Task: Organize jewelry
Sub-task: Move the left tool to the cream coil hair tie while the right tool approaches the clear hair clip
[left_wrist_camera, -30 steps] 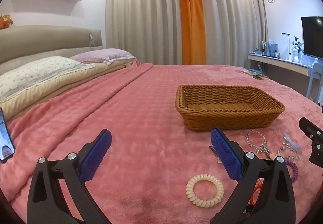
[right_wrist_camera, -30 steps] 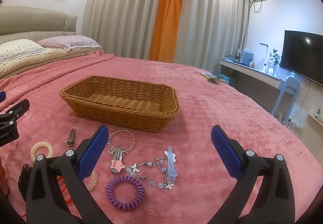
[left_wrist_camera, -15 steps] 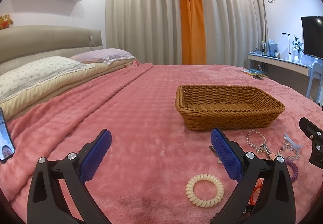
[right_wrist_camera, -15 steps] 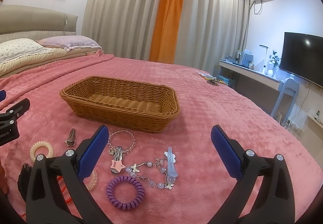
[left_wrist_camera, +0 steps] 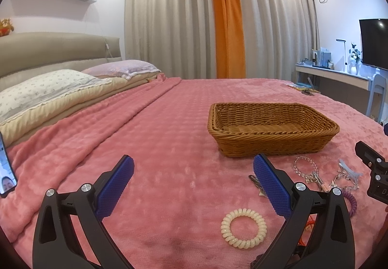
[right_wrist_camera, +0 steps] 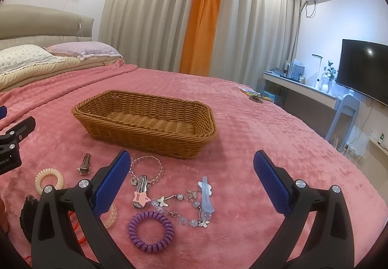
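Nothing has changed over the last second: both claws remain wide apart and hold nothing. The left claw (left_wrist_camera: 194, 186) and right claw (right_wrist_camera: 191, 186) hover above the bed (right_wrist_camera: 254, 128). The jewelry (right_wrist_camera: 169, 198) lies scattered just before the empty basket (right_wrist_camera: 145, 123); sorting has not begun.

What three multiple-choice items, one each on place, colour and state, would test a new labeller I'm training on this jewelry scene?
1. Where is the wicker basket?
A) on the bed's pink blanket
B) on the desk
C) on a pillow

2. What colour is the coiled hair tie nearest the right tongs?
A) green
B) purple
C) black

3. What does the basket hold?
A) all the jewelry
B) one bracelet
C) nothing visible

Answers:
1. A, it sits on the pink blanket.
2. B, its coils are purple.
3. C, its woven floor shows bare; the beaded bracelet lies outside it.
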Demonstrator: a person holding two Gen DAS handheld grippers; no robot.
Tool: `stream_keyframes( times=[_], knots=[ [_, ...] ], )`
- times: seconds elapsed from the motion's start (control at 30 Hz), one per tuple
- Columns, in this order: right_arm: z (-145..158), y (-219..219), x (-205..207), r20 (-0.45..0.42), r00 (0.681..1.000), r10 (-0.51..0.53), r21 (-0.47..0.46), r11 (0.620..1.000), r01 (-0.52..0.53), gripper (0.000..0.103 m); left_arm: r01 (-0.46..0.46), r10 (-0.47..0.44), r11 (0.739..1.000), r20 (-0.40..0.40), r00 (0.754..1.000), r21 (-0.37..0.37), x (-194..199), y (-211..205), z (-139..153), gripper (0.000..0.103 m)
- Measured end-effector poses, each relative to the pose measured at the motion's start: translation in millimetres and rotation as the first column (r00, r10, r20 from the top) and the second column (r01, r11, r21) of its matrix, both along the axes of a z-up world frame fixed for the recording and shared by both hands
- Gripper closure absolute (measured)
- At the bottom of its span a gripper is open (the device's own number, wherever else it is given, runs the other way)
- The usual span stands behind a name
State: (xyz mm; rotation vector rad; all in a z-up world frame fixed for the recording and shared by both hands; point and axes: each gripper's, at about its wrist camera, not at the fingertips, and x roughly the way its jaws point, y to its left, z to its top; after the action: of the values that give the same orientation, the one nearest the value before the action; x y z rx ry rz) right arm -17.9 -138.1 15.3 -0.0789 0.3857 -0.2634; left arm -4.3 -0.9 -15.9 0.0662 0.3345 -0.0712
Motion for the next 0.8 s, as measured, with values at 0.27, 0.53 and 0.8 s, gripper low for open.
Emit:
stream_keyframes(
  times=[0.27, 0.53, 0.8],
  knots=[
    [4, -13, -4, 0.032, 0.998, -0.051, 0.037, 0.998, 0.050, 0.007, 0.023, -0.023, 0.999, -0.004, 1.000, -0.031, 0, 3, 1, 0.007],
    [6, -33, -7, -0.023, 0.998, -0.060, 0.065, 0.996, 0.062, 0.026, 0.127, -0.149, 0.981, -0.146, 0.978, -0.148, -14, 34, 6, 0.025],
    [-7, -62, -17, -0.208, 0.978, 0.015, 0.150, 0.988, 0.017, 0.051, 0.145, -0.217, 0.962, -0.327, 0.920, -0.232, -4, 59, 0, 0.038]
  ],
)
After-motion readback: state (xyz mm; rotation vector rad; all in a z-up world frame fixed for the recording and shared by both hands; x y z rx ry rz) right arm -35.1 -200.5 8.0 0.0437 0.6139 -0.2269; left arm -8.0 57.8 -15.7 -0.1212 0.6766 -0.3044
